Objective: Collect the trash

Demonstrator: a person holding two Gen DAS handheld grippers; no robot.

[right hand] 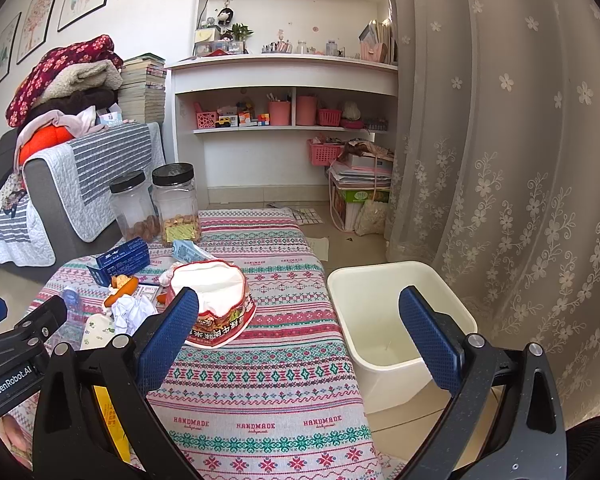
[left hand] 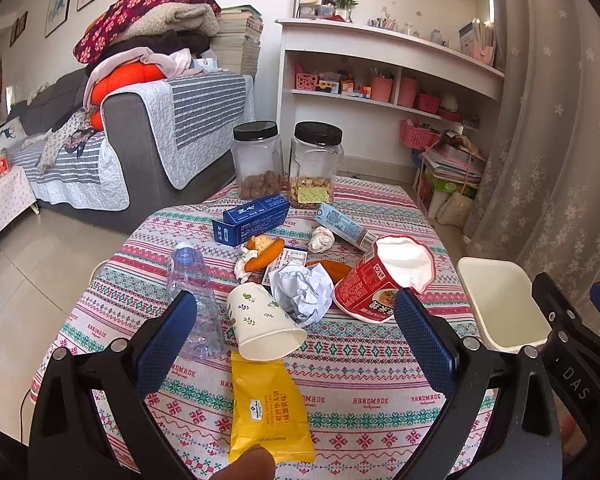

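Trash lies scattered on the patterned tablecloth (left hand: 360, 364): a tipped paper cup (left hand: 260, 320), a yellow snack packet (left hand: 266, 404), crumpled paper (left hand: 304, 292), a clear plastic bottle (left hand: 192, 292), a red noodle cup (left hand: 380, 280), a blue box (left hand: 252, 218), a small carton (left hand: 342, 226) and orange peels (left hand: 266, 258). My left gripper (left hand: 296, 324) hovers open above the paper cup, holding nothing. My right gripper (right hand: 300, 320) stands open over the table's right edge, between the noodle cup (right hand: 216, 308) and the white bin (right hand: 384, 320).
Two black-lidded jars (left hand: 316, 164) with snacks stand at the table's far side. A grey sofa (left hand: 140, 152) piled with blankets is at the left, white shelves (left hand: 380, 76) behind, a lace curtain (right hand: 500, 160) at the right. A fingertip (left hand: 248, 466) shows at the bottom.
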